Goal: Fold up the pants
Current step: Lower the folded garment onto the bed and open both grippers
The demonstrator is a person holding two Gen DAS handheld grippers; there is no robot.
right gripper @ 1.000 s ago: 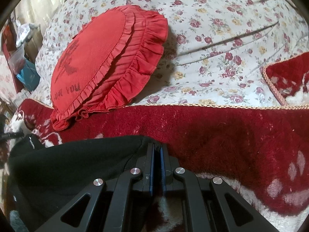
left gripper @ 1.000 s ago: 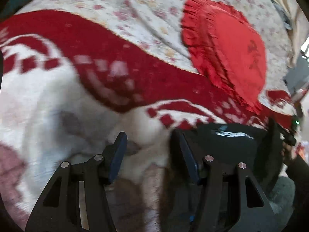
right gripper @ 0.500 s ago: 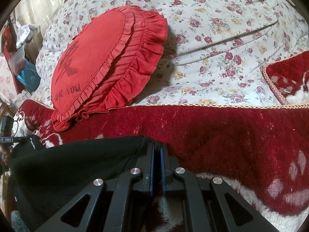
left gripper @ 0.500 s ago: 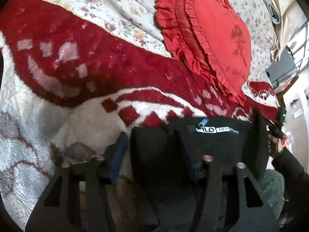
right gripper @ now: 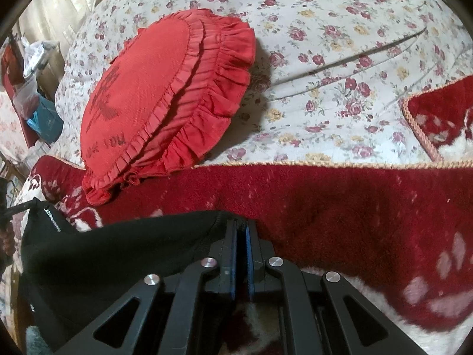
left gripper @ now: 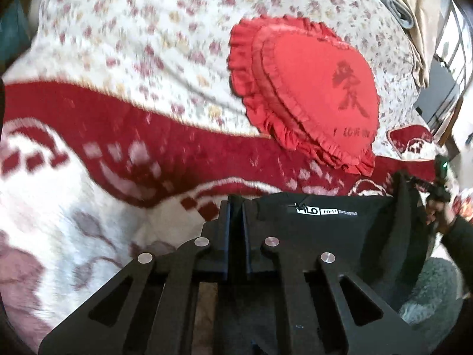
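The black pants (left gripper: 322,230) hang stretched between my two grippers over a red and white fleece blanket (left gripper: 88,207). A white label shows on their waistband in the left wrist view. My left gripper (left gripper: 235,210) is shut on the left corner of the waistband. My right gripper (right gripper: 241,227) is shut on the other corner of the pants (right gripper: 118,254), and it shows small at the right edge of the left wrist view (left gripper: 437,189). The lower part of the pants is hidden below the fingers.
A red heart-shaped ruffled cushion (left gripper: 310,94) (right gripper: 165,100) lies on the floral bedsheet (right gripper: 340,44) just beyond the blanket. Bags and clutter (right gripper: 29,88) stand off the bed's far left. A grey rug (left gripper: 431,293) lies on the floor at lower right.
My left gripper was open beside the waistband, slid onto its corner, and has closed on it. The left view swung back left. My right gripper kept its hold and barely moved.
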